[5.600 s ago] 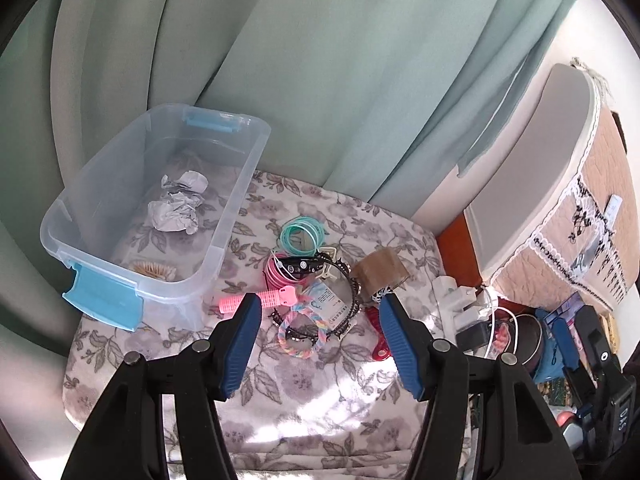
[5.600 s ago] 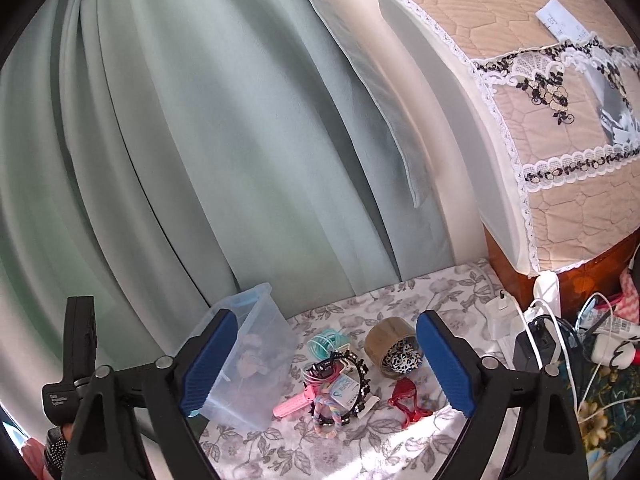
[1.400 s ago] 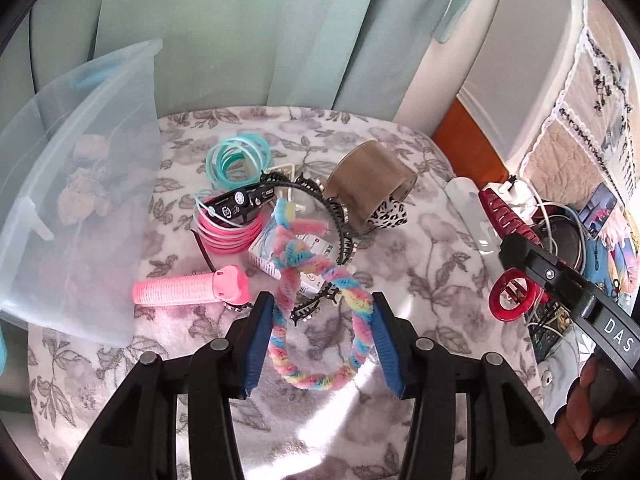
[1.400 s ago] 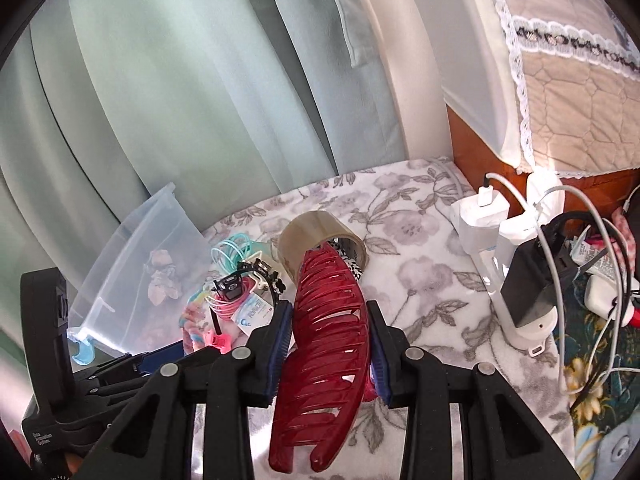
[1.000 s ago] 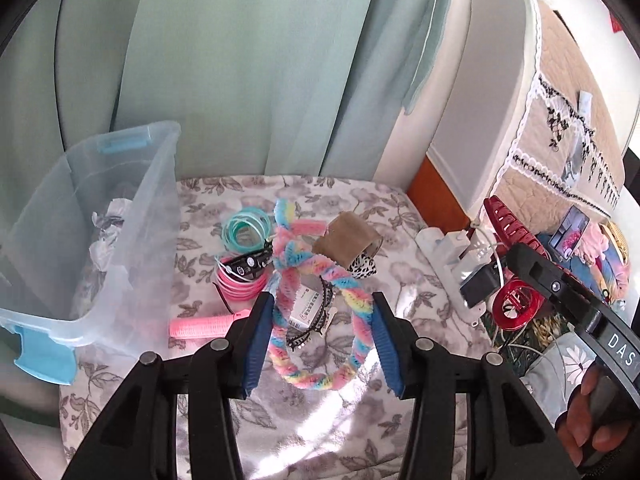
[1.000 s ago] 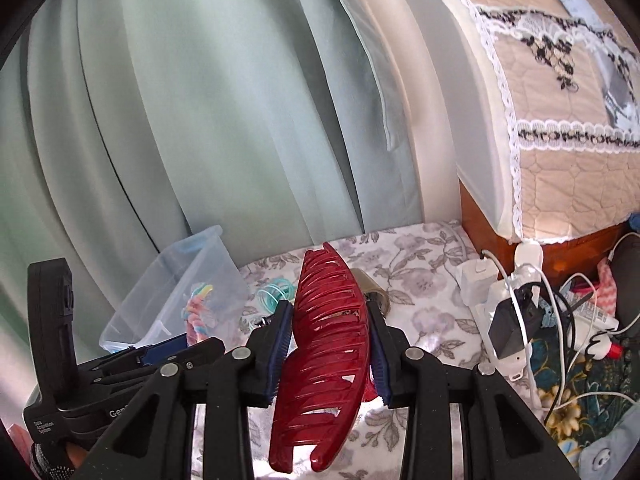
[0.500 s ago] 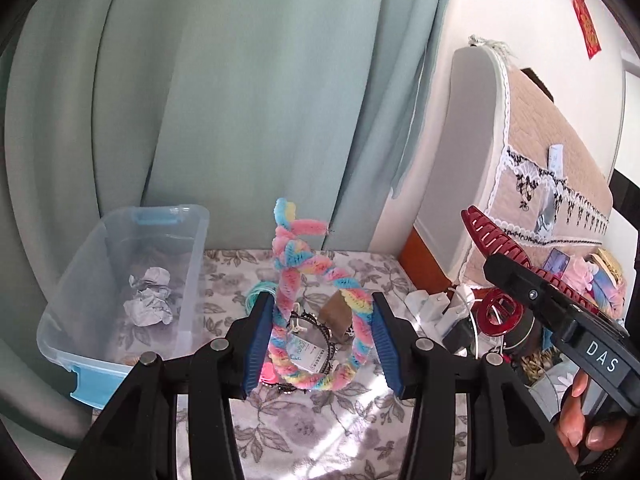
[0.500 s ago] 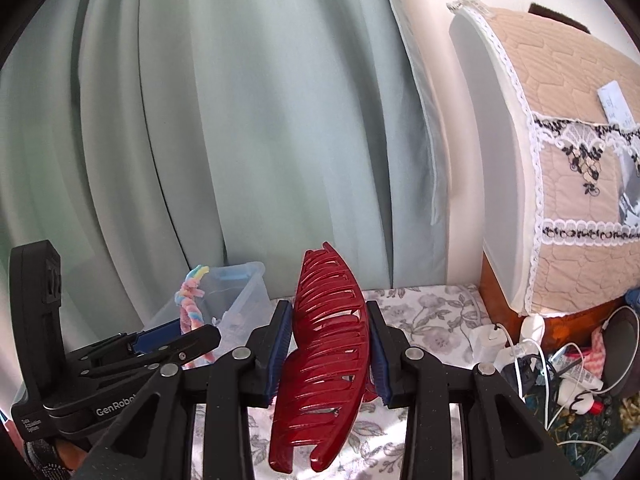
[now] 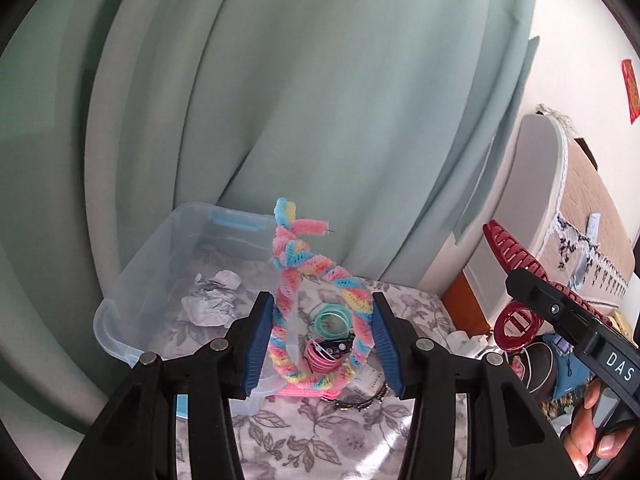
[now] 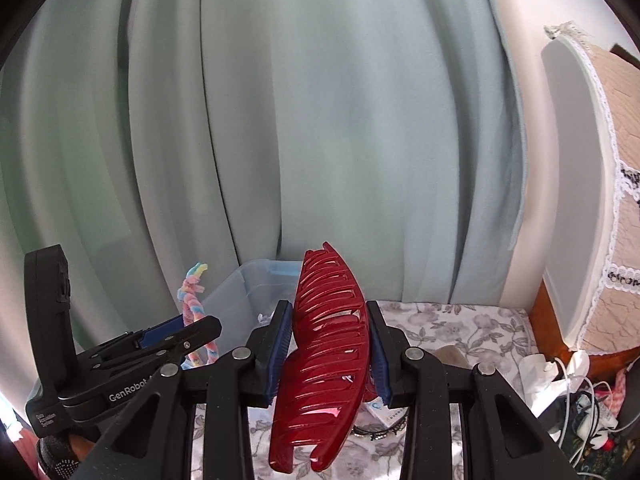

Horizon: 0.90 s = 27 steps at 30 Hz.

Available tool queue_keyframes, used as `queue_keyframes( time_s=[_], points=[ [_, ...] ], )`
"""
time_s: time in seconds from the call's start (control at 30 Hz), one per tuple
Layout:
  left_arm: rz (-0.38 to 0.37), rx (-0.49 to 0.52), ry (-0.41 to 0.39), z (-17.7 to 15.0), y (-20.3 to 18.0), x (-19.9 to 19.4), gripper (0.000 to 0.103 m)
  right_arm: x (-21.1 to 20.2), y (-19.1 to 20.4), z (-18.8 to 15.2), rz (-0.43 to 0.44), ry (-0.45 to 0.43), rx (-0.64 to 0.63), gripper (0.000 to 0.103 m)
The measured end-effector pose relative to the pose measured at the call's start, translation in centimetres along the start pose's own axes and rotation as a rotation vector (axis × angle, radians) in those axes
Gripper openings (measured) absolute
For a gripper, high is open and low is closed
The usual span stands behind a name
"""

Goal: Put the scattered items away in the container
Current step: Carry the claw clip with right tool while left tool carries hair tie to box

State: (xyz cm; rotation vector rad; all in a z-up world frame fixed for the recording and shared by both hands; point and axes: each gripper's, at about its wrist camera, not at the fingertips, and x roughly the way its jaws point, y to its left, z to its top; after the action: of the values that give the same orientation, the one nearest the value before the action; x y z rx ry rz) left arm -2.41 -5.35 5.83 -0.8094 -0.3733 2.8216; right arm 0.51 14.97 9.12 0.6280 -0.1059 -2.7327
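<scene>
My left gripper (image 9: 318, 340) is shut on a twisted pastel chenille ring (image 9: 356, 292), held in the air in front of the clear plastic bin (image 9: 136, 280). The bin holds crumpled white paper (image 9: 212, 300). My right gripper (image 10: 326, 344) is shut on a large dark red claw hair clip (image 10: 328, 332), which also shows at the right of the left wrist view as the red clip (image 9: 516, 276). In the right wrist view the left gripper (image 10: 176, 336) with the chenille ring (image 10: 192, 304) hangs left of the bin (image 10: 248, 292).
On the floral cloth (image 9: 312, 440) below lie teal hair ties (image 9: 332, 320), pink hair ties (image 9: 320, 360), a pink roller (image 9: 304, 394) and a black toothed headband (image 9: 360, 398). A curtain (image 9: 320, 100) hangs behind. Chargers and cables (image 10: 560, 376) crowd the right side by a quilt-covered appliance (image 10: 592, 200).
Both grippers have risen and drawn back from the table with their items still held; the pile now sits lower and smaller, and more curtain fills both views.
</scene>
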Motion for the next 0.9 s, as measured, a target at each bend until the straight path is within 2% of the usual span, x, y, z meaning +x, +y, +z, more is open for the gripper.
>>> queue_keyframes(
  time_s=[0.43,0.57,0.9],
  points=[
    [0.091,-0.137,0.004,-0.4,8.0,1.8,0.050,7.9,4.6,-0.8,0.120,0.141,-0.074,0.039],
    [0.102,-0.154,0.009,-0.5,9.0,2.8,0.050,10.0,5.6,-0.9,0.170,0.175,-0.080,0.039],
    [0.124,-0.162,0.057,-1.1,10.5,5.4,0.050,14.6,6.9,-2.0,0.224,0.233,-0.103,0.039]
  ],
)
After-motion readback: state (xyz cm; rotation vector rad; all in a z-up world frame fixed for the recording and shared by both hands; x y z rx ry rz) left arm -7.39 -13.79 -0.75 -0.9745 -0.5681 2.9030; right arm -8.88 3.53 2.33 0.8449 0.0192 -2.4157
